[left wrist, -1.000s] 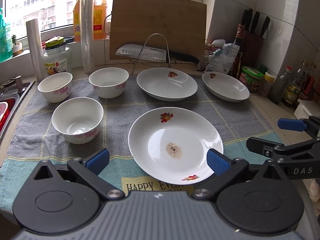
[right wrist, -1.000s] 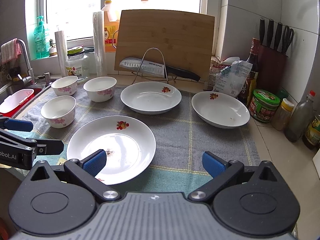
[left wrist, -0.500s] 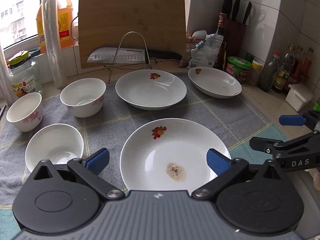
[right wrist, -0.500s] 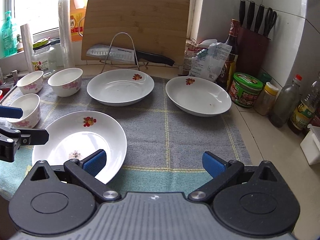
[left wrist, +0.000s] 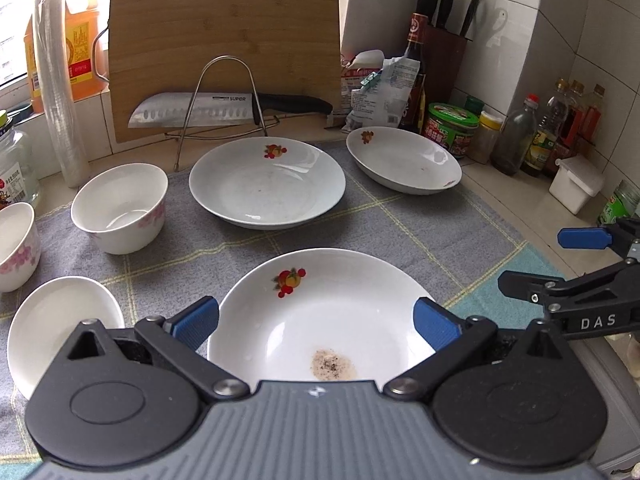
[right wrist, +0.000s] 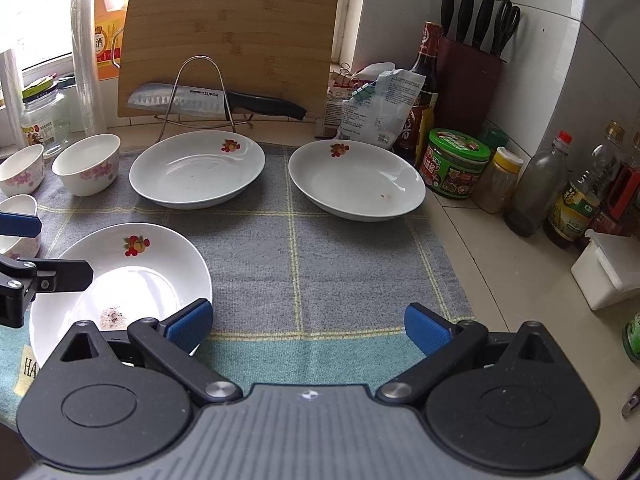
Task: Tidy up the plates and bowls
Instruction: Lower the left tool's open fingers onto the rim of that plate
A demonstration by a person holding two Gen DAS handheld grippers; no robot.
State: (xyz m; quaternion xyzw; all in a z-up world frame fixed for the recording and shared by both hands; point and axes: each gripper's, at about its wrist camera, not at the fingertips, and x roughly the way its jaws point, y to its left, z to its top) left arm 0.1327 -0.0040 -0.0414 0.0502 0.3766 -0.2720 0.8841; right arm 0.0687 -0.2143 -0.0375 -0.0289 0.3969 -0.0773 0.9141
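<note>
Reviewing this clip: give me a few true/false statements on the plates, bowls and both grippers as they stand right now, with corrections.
1. Three plates lie on the towel. True: near plate, middle plate, far right plate.
2. The near plate is clean. False: a brownish speckled residue sits in its well.
3. The left gripper is open, holding nothing. True.
4. The bowls are stacked. False: three bowls, such as this bowl, stand apart.
5. The right gripper is clamped on a plate. False: it is open over bare towel.
6. A knife rests on a wire rack before the cutting board. True.
</note>
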